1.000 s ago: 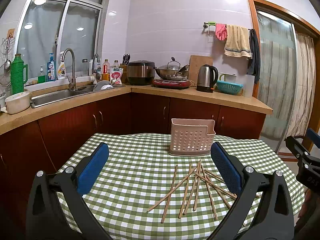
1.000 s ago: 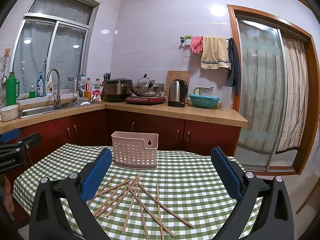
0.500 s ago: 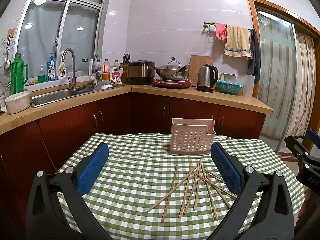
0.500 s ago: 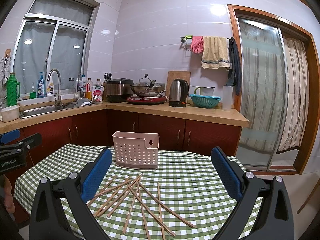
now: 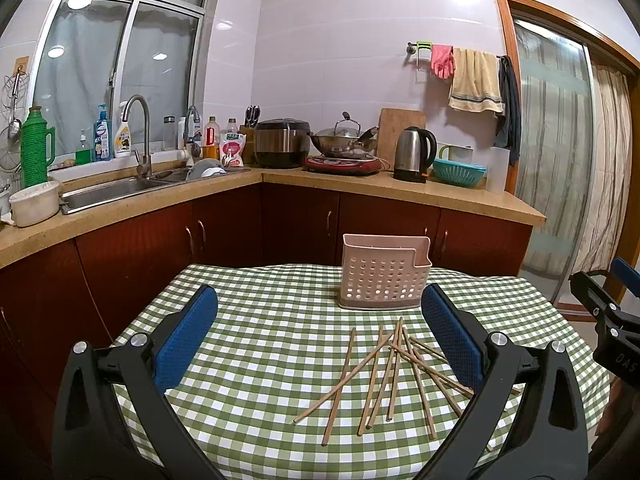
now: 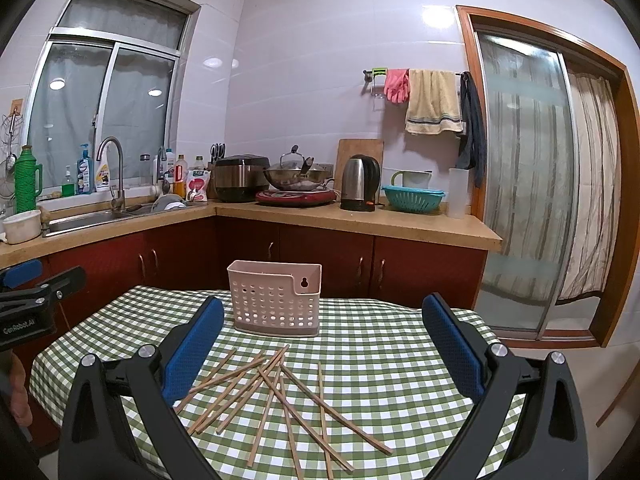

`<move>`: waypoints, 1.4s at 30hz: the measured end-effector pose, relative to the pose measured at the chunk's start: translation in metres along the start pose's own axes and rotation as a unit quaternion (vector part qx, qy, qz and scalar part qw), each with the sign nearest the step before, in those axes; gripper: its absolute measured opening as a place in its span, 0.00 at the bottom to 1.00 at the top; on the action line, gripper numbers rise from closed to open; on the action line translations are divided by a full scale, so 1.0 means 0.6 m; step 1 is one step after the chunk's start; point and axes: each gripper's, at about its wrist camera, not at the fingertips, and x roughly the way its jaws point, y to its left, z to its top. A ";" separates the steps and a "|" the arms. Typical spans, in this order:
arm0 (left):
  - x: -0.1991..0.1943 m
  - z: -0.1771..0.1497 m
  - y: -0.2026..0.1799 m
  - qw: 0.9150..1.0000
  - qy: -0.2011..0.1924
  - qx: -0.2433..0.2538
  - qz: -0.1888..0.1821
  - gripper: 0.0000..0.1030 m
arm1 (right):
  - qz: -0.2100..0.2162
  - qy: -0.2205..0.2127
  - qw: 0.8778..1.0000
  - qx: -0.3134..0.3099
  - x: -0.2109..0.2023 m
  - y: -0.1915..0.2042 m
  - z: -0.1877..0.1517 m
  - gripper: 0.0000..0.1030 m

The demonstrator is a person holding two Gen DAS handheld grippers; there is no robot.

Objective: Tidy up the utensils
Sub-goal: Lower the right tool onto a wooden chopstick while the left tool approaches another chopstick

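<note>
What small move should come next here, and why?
Probably lower the right gripper onto one outlying wooden chopstick and close. Both the right and the left gripper hang open and hold nothing, the wooden chopsticks lie scattered on the green checked tablecloth, and no chopstick shows above the pink perforated plastic holder.

table (image 5: 248, 320): green-checked cloth | pink basket (image 5: 385, 278) upright | chopsticks (image 5: 384, 372) scattered

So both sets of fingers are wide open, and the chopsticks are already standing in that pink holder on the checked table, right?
Not quite. The chopsticks are not in the pink holder; they lie scattered on the checked table in front of it, as the right wrist view shows. Both sets of fingers are indeed wide open and hold nothing.
</note>
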 end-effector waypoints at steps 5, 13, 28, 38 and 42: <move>0.015 -0.013 -0.001 1.000 0.009 0.002 0.002 0.96 | 0.005 0.009 1.000 0.001 0.015 -0.001 -0.008 0.94; 0.079 -0.051 0.008 0.999 0.038 -0.005 0.002 0.96 | 0.017 0.044 0.999 -0.007 0.065 -0.022 -0.057 0.94; 0.195 -0.176 0.028 0.994 0.108 0.018 0.029 0.96 | 0.045 0.147 0.988 -0.015 0.153 -0.060 -0.217 0.66; 0.216 -0.203 0.030 0.991 0.127 0.033 0.039 0.90 | 0.058 0.197 0.978 -0.030 0.175 -0.064 -0.284 0.41; 0.219 -0.207 0.028 0.990 0.133 0.033 0.038 0.90 | 0.069 0.209 0.975 -0.026 0.174 -0.069 -0.298 0.30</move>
